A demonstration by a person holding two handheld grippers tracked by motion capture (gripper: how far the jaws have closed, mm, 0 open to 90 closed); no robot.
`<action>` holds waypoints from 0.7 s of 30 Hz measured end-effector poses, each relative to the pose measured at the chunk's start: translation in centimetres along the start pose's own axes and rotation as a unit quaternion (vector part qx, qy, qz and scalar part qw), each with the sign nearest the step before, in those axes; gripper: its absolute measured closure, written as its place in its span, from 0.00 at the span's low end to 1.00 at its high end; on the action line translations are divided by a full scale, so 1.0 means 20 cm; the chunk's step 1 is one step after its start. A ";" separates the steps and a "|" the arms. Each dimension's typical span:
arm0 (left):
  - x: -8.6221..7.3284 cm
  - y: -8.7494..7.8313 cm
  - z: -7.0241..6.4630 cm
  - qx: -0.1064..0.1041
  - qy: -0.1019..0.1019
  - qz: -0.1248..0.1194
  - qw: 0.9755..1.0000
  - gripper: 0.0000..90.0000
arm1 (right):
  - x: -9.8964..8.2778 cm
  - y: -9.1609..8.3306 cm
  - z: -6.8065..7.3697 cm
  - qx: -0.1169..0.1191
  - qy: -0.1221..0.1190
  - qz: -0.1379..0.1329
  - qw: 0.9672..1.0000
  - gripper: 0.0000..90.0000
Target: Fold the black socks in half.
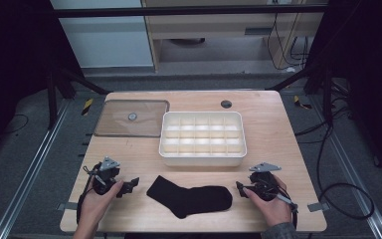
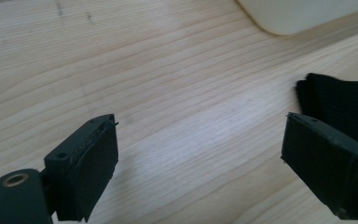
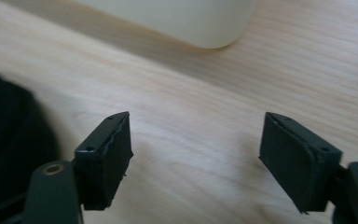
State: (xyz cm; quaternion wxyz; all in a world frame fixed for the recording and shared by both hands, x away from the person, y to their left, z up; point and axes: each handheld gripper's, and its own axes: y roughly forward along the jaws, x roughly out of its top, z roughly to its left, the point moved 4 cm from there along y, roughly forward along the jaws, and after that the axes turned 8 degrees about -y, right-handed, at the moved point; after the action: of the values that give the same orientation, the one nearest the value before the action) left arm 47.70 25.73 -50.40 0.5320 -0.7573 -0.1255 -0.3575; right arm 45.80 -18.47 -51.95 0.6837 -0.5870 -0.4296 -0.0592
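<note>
We see a flat black fabric sock (image 1: 191,198) lying at the lower centre of the frame on the pale wooden tabletop (image 1: 278,144), just below the white plastic divided box (image 1: 202,139). Our left hand-held gripper (image 1: 131,184) sits lower left, jaws wide and empty. Our right hand-held gripper (image 1: 239,187) sits lower right, likewise wide and empty, close beside the sock.

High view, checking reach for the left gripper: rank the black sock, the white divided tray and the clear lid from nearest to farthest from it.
From the left gripper:
1. Black sock, just to its right at the table's front.
2. White divided tray, farther back and right.
3. Clear lid, at the back left.
</note>
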 end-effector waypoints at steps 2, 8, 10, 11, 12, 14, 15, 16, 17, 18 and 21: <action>0.01 0.01 -0.05 -0.005 0.017 0.023 1.000 0.14 | 0.03 -0.04 0.03 0.022 -0.015 0.025 0.999 0.37; 0.01 0.04 -0.14 -0.011 0.044 0.074 0.996 0.15 | 0.10 -0.14 0.06 0.068 -0.020 0.049 0.996 0.47; 0.03 0.03 -0.16 -0.017 0.052 0.083 0.995 0.15 | 0.12 -0.17 0.08 0.083 -0.026 0.051 0.995 0.52; 0.03 0.03 -0.18 -0.017 0.055 0.086 0.995 0.15 | 0.13 -0.18 0.09 0.090 -0.028 0.049 0.994 0.56; 0.03 0.03 -0.18 -0.017 0.055 0.086 0.995 0.15 | 0.14 -0.18 0.10 0.098 -0.027 0.050 0.994 0.60; 0.06 0.03 -0.21 -0.022 0.064 0.096 0.993 0.15 | 0.16 -0.18 0.12 0.113 -0.031 0.052 0.992 0.63; 0.08 0.03 -0.22 -0.027 0.063 0.097 0.993 0.15 | 0.16 -0.18 0.13 0.120 -0.030 0.054 0.991 0.64; 0.09 0.02 -0.24 -0.029 0.066 0.097 0.993 0.15 | 0.17 -0.17 0.14 0.124 -0.031 0.058 0.990 0.65; 0.10 0.02 -0.25 -0.030 0.067 0.095 0.993 0.16 | 0.17 -0.15 0.15 0.126 -0.035 0.061 0.989 0.65; 0.11 0.01 -0.27 -0.031 0.070 0.093 0.993 0.16 | 0.18 -0.14 0.17 0.126 -0.038 0.065 0.989 0.65; 0.12 0.01 -0.31 -0.035 0.073 0.095 0.992 0.17 | 0.19 -0.11 0.23 0.134 -0.045 0.071 0.987 0.59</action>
State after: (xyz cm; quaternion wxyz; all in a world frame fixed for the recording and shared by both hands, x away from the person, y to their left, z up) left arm 46.96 19.76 -47.83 0.5445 -0.7557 -0.0012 -0.3638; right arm 44.56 -13.68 -48.13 0.7386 -0.5212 -0.4212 0.0739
